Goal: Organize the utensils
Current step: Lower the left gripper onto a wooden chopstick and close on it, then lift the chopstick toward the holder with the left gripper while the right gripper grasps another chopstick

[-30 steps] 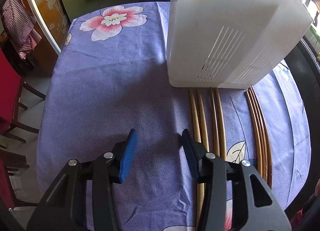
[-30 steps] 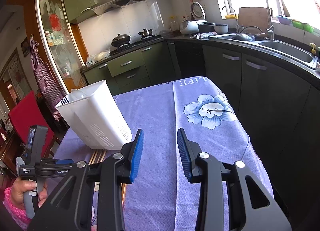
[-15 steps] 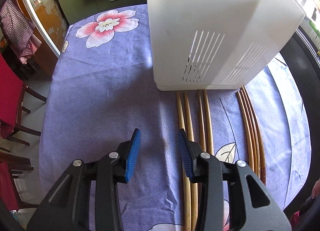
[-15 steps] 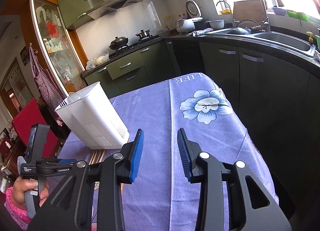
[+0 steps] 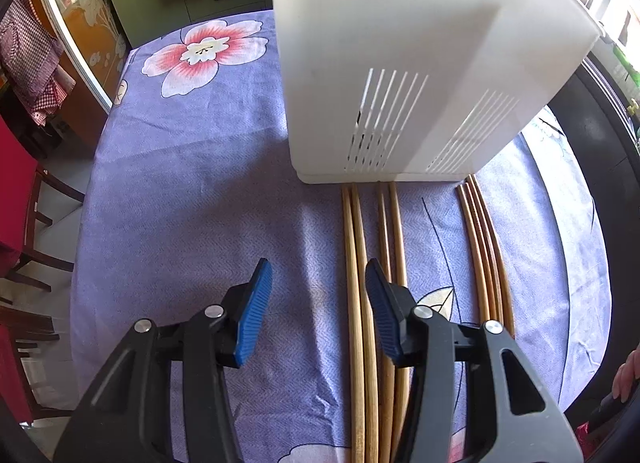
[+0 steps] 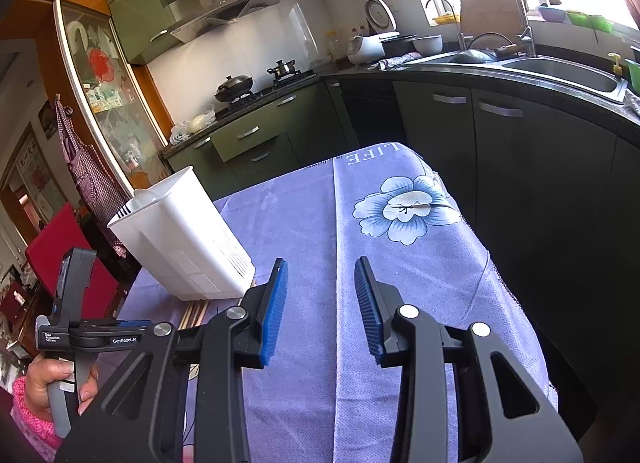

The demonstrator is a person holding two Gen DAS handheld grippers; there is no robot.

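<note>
Several wooden chopsticks [image 5: 356, 263] lie side by side on the purple tablecloth, running from the white slotted utensil holder [image 5: 416, 63] toward me; a darker bundle [image 5: 484, 255] lies further right. My left gripper [image 5: 318, 279] is open and empty, low over the cloth, its right finger over the leftmost chopsticks. My right gripper [image 6: 320, 283] is open and empty, held above the table. The holder [image 6: 180, 239] and chopstick ends [image 6: 194, 313] also show in the right wrist view, at left.
The table [image 5: 180, 183] has a flowered purple cloth. A red chair [image 5: 12, 199] stands at its left. Dark kitchen cabinets and a sink [image 6: 560, 75] run along the right. The left hand-held gripper unit [image 6: 68, 323] shows in the right wrist view.
My left gripper has moved right and closer to the holder, so the leftmost chopsticks now lie between its fingers. The right gripper has barely shifted.
</note>
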